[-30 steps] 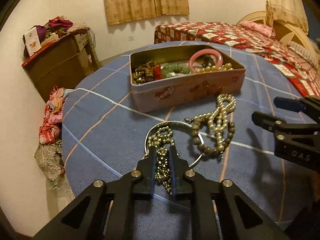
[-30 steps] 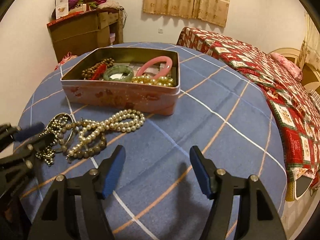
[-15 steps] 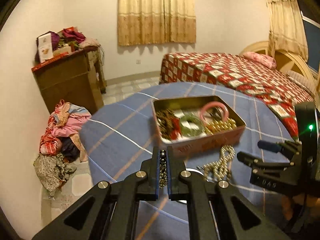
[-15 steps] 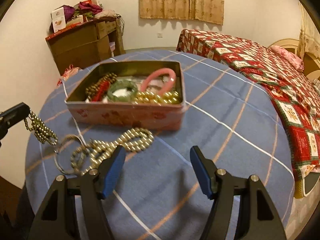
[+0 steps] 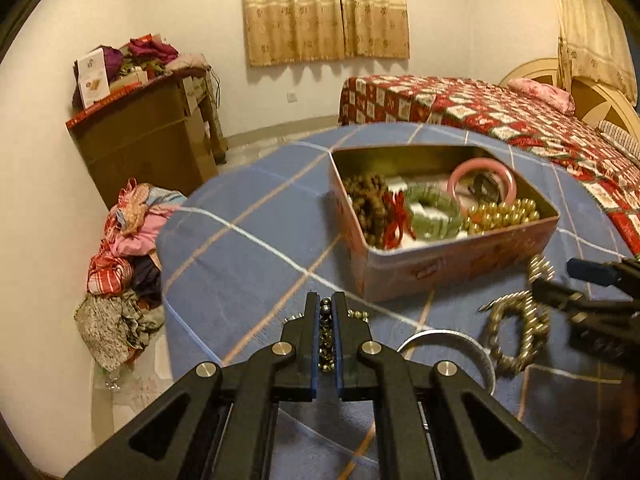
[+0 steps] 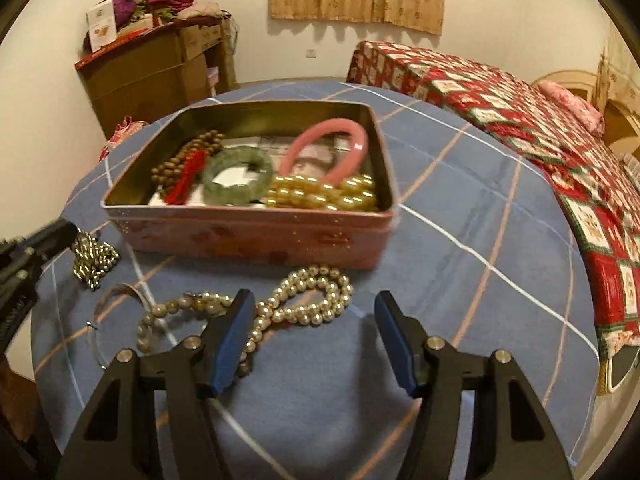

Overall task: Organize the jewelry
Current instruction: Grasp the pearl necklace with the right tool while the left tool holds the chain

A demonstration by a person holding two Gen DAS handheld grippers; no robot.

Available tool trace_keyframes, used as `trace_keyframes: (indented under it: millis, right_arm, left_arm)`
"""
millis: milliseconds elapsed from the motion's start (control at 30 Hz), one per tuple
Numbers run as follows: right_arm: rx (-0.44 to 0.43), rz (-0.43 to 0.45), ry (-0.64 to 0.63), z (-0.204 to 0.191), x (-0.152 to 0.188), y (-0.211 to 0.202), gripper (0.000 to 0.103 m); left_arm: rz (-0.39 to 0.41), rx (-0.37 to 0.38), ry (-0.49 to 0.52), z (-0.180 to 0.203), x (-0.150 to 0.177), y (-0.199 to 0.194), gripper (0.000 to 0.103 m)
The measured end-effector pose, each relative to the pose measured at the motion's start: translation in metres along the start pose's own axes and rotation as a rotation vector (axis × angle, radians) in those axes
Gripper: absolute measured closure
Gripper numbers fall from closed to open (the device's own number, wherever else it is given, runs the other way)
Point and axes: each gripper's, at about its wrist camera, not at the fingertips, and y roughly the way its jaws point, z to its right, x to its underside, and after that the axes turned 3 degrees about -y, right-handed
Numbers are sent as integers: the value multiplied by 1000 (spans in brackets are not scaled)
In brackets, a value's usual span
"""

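Observation:
My left gripper (image 5: 327, 305) is shut on a dark gold bead chain (image 5: 326, 336), which hangs in a bunch (image 6: 93, 258) above the blue cloth, left of the pink tin (image 6: 256, 236). The tin (image 5: 452, 264) holds a brown bead strand (image 6: 188, 156), a green bangle (image 6: 236, 174), a pink bangle (image 6: 332, 148) and gold beads (image 6: 320, 196). A pearl necklace (image 6: 296, 304) and a silver ring bangle (image 6: 116, 300) lie on the cloth in front of the tin. My right gripper (image 6: 314, 320) is open and empty, just above the pearl necklace.
The round table (image 5: 248, 248) has a blue checked cloth. A bed with a red quilt (image 6: 500, 104) stands to the right. A brown cabinet (image 5: 148, 140) and a heap of clothes (image 5: 124, 264) are at the left, by the wall.
My left gripper has lifted the bead chain off the table and carried it left and toward the tin. My right gripper has moved forward over the pearl necklace, still open.

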Motion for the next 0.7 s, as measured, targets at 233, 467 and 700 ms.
trace_keyframes:
  millis: [233, 467, 700]
  right_arm:
    - [38, -3, 49, 30, 12, -9, 40]
    - [29, 40, 148, 57, 12, -26, 41]
    - [-17, -46, 174, 57, 5, 0, 51]
  left_arm:
    - [2, -2, -8, -2, 3, -2, 99]
    - [0, -1, 3, 2, 1, -3, 99]
    - [-7, 0, 13, 6, 1, 2, 99]
